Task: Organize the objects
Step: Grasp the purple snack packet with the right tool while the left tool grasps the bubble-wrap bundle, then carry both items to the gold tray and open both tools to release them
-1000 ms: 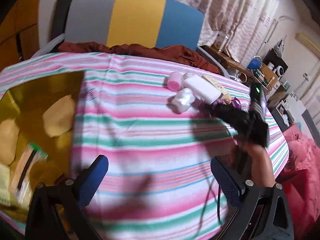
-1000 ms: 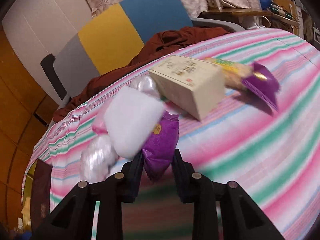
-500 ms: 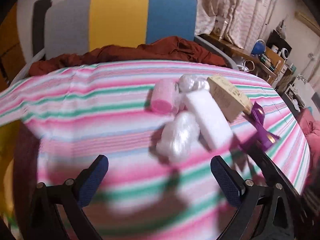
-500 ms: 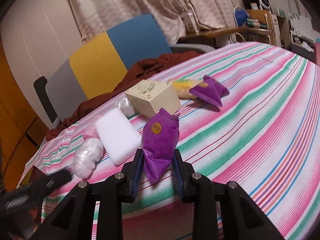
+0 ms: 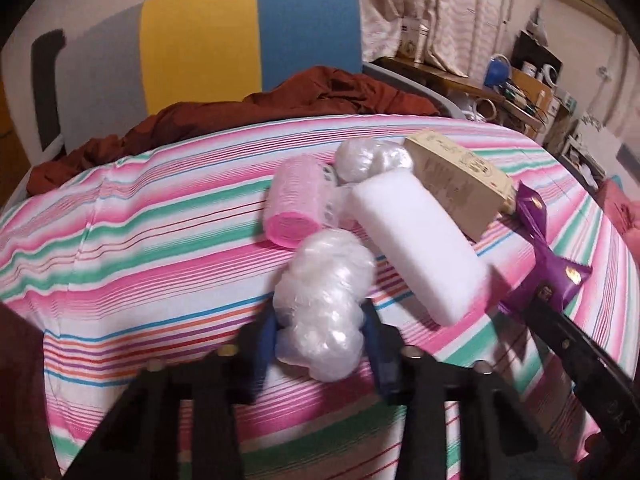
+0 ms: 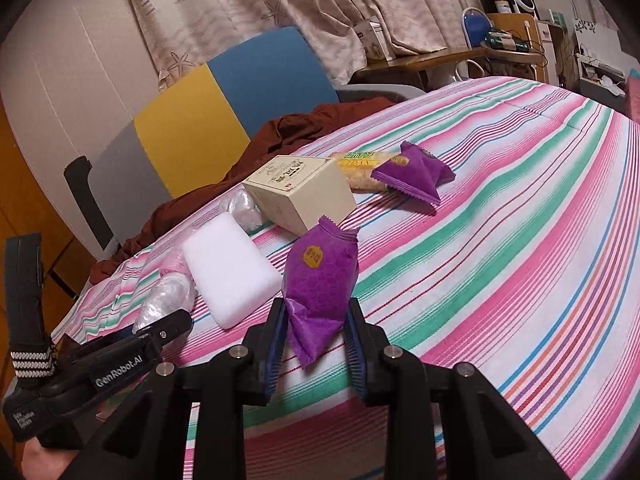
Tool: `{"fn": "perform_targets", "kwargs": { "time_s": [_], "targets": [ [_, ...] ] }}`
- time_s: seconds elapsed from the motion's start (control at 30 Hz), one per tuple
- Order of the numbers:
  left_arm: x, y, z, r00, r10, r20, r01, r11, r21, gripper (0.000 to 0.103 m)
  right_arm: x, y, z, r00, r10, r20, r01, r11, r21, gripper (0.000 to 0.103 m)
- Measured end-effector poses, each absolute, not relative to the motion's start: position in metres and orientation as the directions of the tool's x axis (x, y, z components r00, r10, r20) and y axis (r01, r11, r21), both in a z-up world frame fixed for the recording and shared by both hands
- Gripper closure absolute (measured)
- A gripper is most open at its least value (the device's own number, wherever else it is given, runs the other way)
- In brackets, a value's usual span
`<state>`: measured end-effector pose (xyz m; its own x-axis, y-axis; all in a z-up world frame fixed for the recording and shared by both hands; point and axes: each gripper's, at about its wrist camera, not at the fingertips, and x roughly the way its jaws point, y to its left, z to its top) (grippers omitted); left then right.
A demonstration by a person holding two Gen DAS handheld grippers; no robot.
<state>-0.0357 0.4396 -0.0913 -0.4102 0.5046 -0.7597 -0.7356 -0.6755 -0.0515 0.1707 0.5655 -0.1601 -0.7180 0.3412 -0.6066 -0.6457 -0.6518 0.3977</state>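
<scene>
Left gripper just closing, clamped on plastic bundle beside white sponge, ready for lifting; right gripper clamped on purple packet, carrying.

Tricolour chair, rust cloth, curtains

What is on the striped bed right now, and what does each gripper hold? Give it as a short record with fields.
surface: striped cloth
left gripper: jaws just closed on the clear plastic bundle
right gripper: shut on a purple snack packet
loose items: white foam block, cream box, pink roller, second purple packet, yellow snack pack
</scene>
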Motion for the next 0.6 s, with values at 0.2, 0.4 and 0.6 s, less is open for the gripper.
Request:
{"fn": "perform_targets", "kwargs": {
  "time_s": [0.2,0.4,0.6],
  "targets": [
    [-0.021,0.434,-0.092,-0.422,0.508,-0.751,-0.757,-0.653,-0.016,0.066,0.171,0.564,-0.159,-0.721,0.346,-0.601,-0.644,-0.655,0.395,0.075],
    [-0.005,0.404,-0.091,-0.446,0.513,-0.734,-0.725,-0.688,-0.040,0.066,0.169,0.559,-0.155,-0.720,0.359,-0.594,-0.642,-0.670,0.373,0.075],
    [0.017,0.370,-0.086,-0.472,0.541,-0.696,-0.714,-0.698,-0.059,0.067,0.167,0.551,-0.149,-0.710,0.392,-0.585,-0.649,-0.687,0.327,0.075]
  ]
}}
